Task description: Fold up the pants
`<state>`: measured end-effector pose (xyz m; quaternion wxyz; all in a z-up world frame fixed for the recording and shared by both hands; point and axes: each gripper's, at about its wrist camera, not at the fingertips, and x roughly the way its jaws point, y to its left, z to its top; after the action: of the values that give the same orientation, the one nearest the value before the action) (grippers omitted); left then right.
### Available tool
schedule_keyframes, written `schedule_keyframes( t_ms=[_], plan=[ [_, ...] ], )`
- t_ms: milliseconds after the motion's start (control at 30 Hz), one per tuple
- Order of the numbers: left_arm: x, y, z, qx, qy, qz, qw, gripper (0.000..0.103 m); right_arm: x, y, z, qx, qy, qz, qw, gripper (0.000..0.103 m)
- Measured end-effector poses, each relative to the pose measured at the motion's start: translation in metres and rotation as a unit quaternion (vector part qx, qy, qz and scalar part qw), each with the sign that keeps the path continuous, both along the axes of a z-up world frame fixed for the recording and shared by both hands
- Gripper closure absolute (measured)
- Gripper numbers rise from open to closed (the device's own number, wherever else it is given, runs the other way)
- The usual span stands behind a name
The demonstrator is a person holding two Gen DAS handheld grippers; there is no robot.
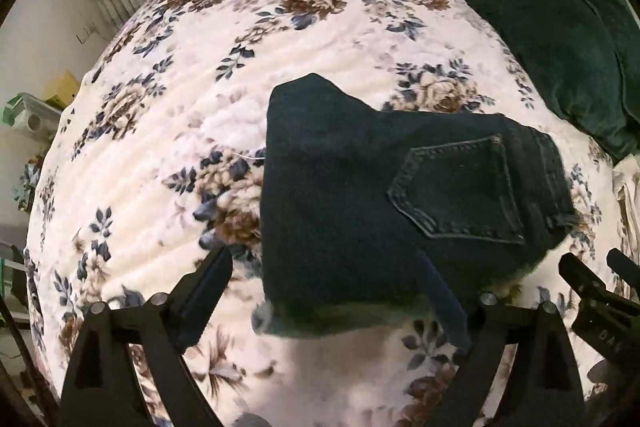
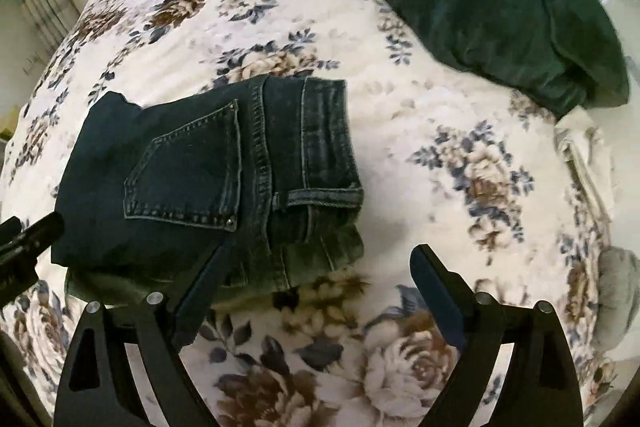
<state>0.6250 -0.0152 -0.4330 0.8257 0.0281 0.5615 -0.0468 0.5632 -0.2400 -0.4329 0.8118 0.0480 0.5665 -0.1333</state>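
Dark blue jeans [image 1: 360, 211] lie folded into a compact stack on the floral blanket [image 1: 168, 115], back pocket up. In the right wrist view the jeans [image 2: 192, 179] sit left of centre with the waistband on the right. My left gripper [image 1: 324, 275] is open and empty, its fingers spread on either side of the stack's near edge, just above it. My right gripper [image 2: 320, 267] is open and empty, its left finger [image 2: 208, 279] over the stack's near right corner. The right gripper's tips also show in the left wrist view [image 1: 592, 279].
A dark green pillow [image 2: 492, 3] lies at the back right of the bed. A cream cloth [image 2: 580, 147] hangs at the right edge. Curtains and a wall stand behind. Boxes [image 1: 36, 111] sit on the floor left of the bed.
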Motion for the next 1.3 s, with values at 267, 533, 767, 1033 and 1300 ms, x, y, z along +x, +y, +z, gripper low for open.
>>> schedule_keyframes(
  t_ms=[267,533,767,1033,1300],
  plan=[
    [-0.054,-0.003,0.061,0.005,-0.03,0.012,0.9995,0.009,-0.041,0.004,0.047,0.005,-0.035,0.004,0.999,0.009],
    [-0.162,-0.001,0.17,0.011,-0.095,0.028,0.995,0.009,-0.145,0.019,0.154,-0.002,-0.09,0.032,0.995,0.008],
    [-0.27,-0.001,0.261,0.014,-0.141,0.036,0.9892,0.009,-0.255,0.027,0.255,-0.005,-0.133,0.062,0.989,0.008],
    [-0.38,-0.009,0.36,0.01,-0.181,0.041,0.9825,0.009,-0.387,0.025,0.38,-0.009,-0.169,0.092,0.981,0.008],
    [-0.459,-0.007,0.431,0.008,-0.212,0.038,0.9765,0.009,-0.493,0.032,0.479,-0.002,-0.204,0.108,0.973,0.008]
  ],
)
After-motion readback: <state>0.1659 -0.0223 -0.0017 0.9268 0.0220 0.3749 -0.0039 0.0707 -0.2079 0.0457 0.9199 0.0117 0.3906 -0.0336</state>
